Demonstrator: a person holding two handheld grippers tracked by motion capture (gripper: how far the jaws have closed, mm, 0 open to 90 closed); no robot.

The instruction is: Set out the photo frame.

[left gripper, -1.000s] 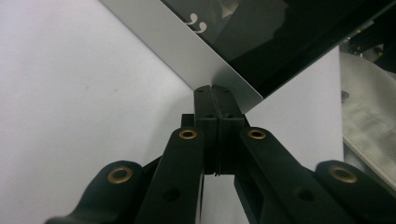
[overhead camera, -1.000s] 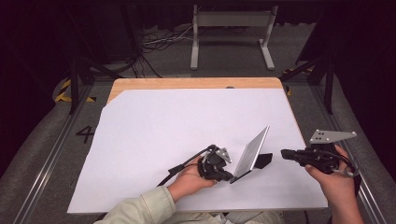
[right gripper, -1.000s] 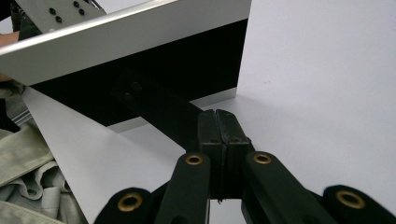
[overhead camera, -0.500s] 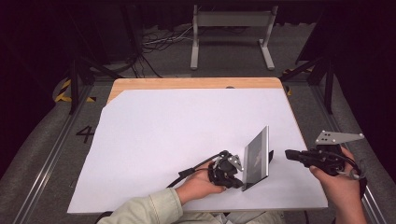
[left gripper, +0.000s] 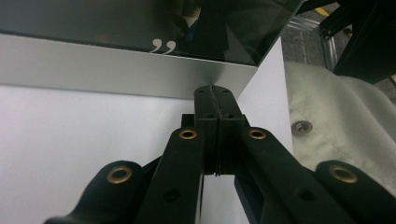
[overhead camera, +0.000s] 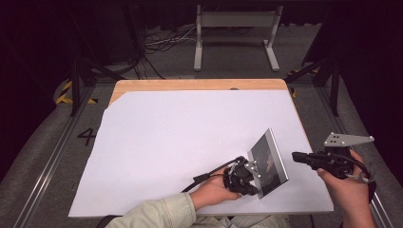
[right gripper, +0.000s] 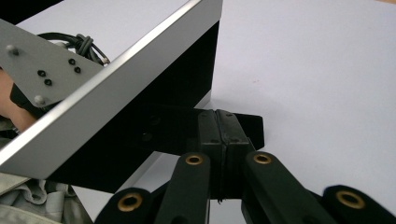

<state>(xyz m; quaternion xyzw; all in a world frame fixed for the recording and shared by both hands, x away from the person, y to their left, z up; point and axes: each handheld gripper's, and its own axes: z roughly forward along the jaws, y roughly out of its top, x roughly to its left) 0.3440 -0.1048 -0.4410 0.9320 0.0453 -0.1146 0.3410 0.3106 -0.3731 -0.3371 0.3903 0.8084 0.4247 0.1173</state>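
Note:
A silver-edged picture frame [overhead camera: 270, 163] with dark glass stands tilted on the white sheet [overhead camera: 190, 128] near the front right. My left gripper [overhead camera: 248, 175] is shut, and its tips [left gripper: 214, 91] rest against the frame's silver border [left gripper: 116, 65]. My right gripper [overhead camera: 298, 156] is shut too and points left at the back of the frame. In the right gripper view its tips [right gripper: 217, 114] sit just before the frame's black back stand [right gripper: 245, 126], with nothing between the jaws.
The white sheet covers a wooden table [overhead camera: 199, 84] whose far edge shows bare. A metal stand [overhead camera: 235, 28] and cables lie on the floor beyond. The left gripper's grey plate [right gripper: 44, 70] shows behind the frame. A pale sleeve [overhead camera: 157, 216] comes in at the front edge.
My left hand has slid to the right with the frame, bringing it nearer the right gripper and turning its dark glass more toward the high camera. The right hand has stayed put.

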